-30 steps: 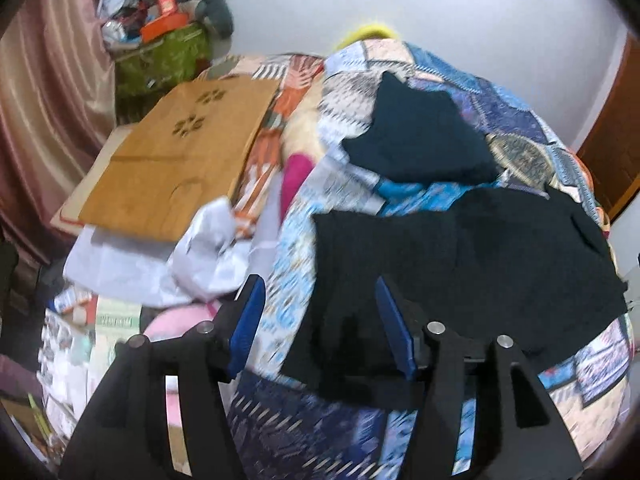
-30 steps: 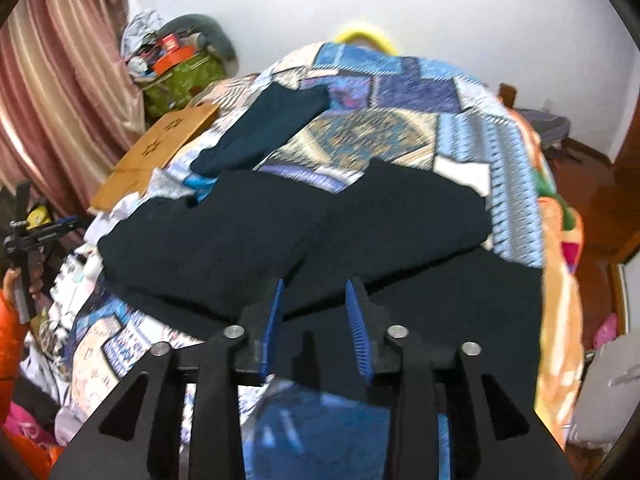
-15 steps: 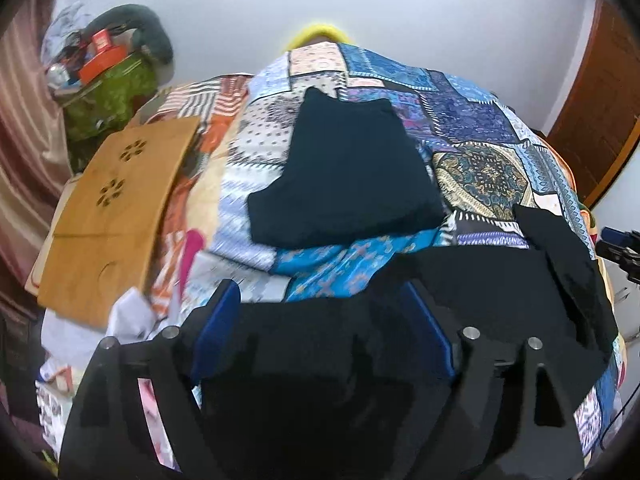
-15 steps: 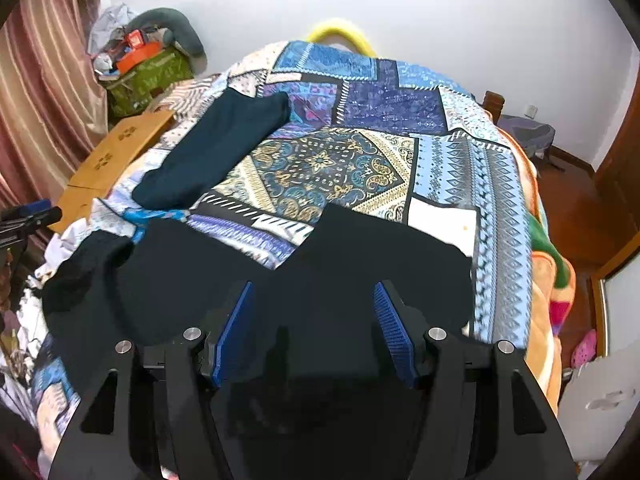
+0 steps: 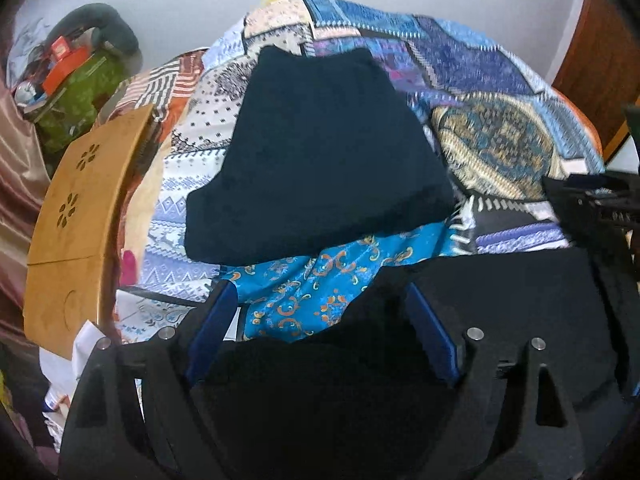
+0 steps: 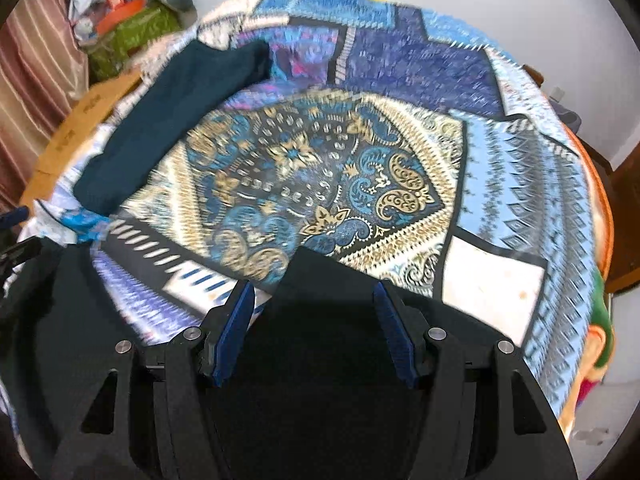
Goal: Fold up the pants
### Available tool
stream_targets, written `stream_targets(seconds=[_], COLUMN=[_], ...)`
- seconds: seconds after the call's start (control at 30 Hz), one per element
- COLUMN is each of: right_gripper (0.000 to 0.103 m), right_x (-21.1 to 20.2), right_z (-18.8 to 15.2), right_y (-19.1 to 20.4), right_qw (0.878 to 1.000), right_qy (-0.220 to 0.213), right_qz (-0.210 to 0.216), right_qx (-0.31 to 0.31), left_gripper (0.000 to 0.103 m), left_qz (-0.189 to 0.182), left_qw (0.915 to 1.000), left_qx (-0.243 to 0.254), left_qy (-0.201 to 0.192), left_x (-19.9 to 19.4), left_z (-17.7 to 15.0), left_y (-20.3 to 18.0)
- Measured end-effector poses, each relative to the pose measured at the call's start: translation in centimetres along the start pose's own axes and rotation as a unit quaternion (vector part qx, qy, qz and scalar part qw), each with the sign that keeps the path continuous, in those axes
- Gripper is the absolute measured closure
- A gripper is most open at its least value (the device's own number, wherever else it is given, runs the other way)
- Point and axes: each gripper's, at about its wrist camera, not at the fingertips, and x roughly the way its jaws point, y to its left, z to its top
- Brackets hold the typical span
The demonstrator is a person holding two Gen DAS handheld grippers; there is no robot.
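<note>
Jaws of the left gripper (image 5: 320, 336) are opening, the right gripper (image 6: 314, 332) gapes, both over black pants (image 6: 340, 360), gripping nothing.

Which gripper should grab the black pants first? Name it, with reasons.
Left, probably. The left gripper has its jaws opening, with the black pants edge lying between them. The right gripper is open over flat cloth, no edge between its pads.

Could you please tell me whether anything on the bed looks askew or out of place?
Only the black pants look untidy: they lie spread and uneven across the patchwork bedspread, with ragged edges. The dark folded garment beyond them lies flat and neat.
</note>
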Motion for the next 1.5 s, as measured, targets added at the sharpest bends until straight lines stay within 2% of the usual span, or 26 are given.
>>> stream_targets(seconds=[0.07,0.17,0.23,0.3,0.4,0.5,0.67,0.73,0.87,0.9,1.03,1.2,1.33,1.5], right_gripper=[0.049,0.071,0.089,0.094,0.096,0.096,0.096,0.096,0.096,0.096,0.096,0.096,0.096,0.096], right_x=[0.7,0.7,0.7,0.6,-0.6,-3.7,-10.8,-13.8,-20.0,-20.9,-23.6,-22.5,-19.8,-16.5], right_z=[-0.1,-0.4,-0.5,-0.6,-1.0,-1.2,-2.1,-2.8,-4.4,-4.5,-6.6,-11.0,-15.7,-21.3], right_y=[0.2,0.5,0.8,1.3,1.3,-0.3,-4.0,-5.7,-7.8,-8.1,-8.5,-9.2,-11.3,-12.1], right_qw=[1.0,0.999,0.999,0.998,0.998,0.997,0.989,0.984,0.972,0.969,0.963,0.968,0.976,0.98], right_qy=[-0.007,-0.023,-0.025,-0.026,-0.033,-0.069,-0.134,-0.158,-0.214,-0.225,-0.254,-0.231,-0.184,-0.135], right_qz=[-0.009,-0.025,-0.032,-0.04,-0.042,-0.041,-0.055,-0.061,-0.067,-0.067,-0.06,-0.069,-0.061,-0.04], right_qx=[-0.009,-0.016,-0.024,-0.037,-0.04,-0.011,0.034,0.049,0.07,0.072,0.068,0.064,0.104,0.142], left_gripper=[0.017,0.017,0.017,0.017,0.017,0.017,0.009,0.009,0.009,0.009,0.009,0.009,0.008,0.007], left_qz=[0.0,0.0,0.002,0.005,0.005,-0.003,-0.015,-0.015,0.007,0.021,0.032,0.02,0.027,0.013], left_qw=[0.9999,0.9997,0.9994,0.9992,0.999,0.9984,0.9954,0.9937,0.9906,0.9897,0.9891,0.9891,0.99,0.9922], left_qx=[0.009,0.021,0.029,0.036,0.04,0.051,0.09,0.105,0.134,0.14,0.142,0.143,0.136,0.12], left_qy=[0.006,0.015,0.017,0.019,0.02,0.023,0.026,0.035,0.03,0.023,0.025,0.029,0.025,0.032], left_x=[0.6,1.2,1.2,1.1,0.5,-0.4,-2.0,-2.3,-3.2,-3.6,-4.6,-5.4,-5.4,-5.5], left_z=[-0.1,-0.3,-0.3,-0.3,-0.4,-0.6,-1.8,-2.6,-3.8,-4.0,-4.3,-4.9,-5.4,-5.7], left_y=[-0.3,-0.8,-1.2,-1.5,-2.2,-3.1,-5.8,-7.2,-9.7,-10.4,-11.9,-13.7,-14.6,-14.9])
